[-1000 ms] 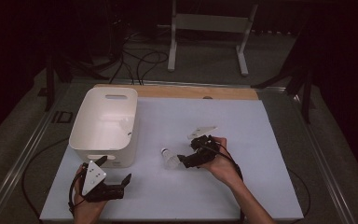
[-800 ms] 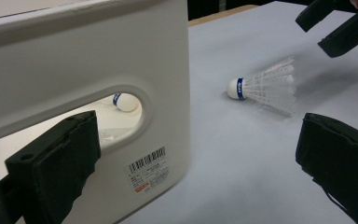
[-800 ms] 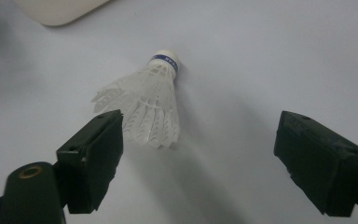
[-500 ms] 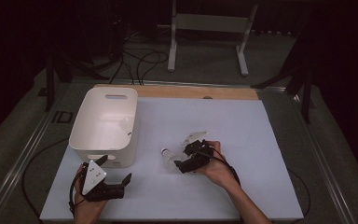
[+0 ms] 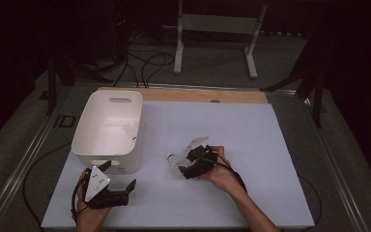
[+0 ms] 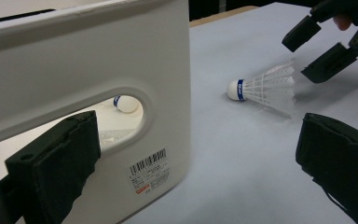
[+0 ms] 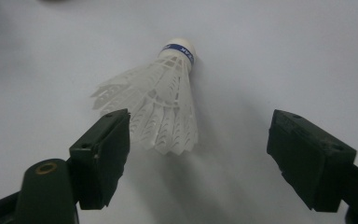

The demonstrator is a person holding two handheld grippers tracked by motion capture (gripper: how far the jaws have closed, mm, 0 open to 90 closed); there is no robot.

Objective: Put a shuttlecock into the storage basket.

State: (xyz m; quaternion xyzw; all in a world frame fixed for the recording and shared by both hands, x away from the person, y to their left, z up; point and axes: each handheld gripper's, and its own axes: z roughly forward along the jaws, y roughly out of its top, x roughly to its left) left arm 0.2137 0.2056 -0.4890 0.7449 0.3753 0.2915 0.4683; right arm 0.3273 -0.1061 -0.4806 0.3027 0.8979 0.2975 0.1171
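Observation:
A white feather shuttlecock [image 7: 161,105] with a blue band lies on its side on the white table [image 5: 270,159], cork pointing away from my right gripper [image 7: 196,154]. That gripper's jaws have just been closing and still stand apart, with the wide end of the skirt between their tips and neither pad pressing on it. In the high view the right gripper [image 5: 187,168] sits just right of the shuttlecock [image 5: 173,158]. My left gripper [image 5: 128,187] rests open at the front left, beside the white bin [image 5: 108,128]. A second shuttlecock [image 6: 126,103] shows through the bin's handle hole.
The bin's near wall [image 6: 98,60] stands right in front of my left gripper [image 6: 200,163]. A wooden strip [image 5: 198,95] runs along the table's far edge. Cables and a metal stand [image 5: 212,29] lie on the floor beyond.
My right hand has slid a little toward the near left, bringing its jaws around the shuttlecock's skirt. The left hand and the bin have stayed put.

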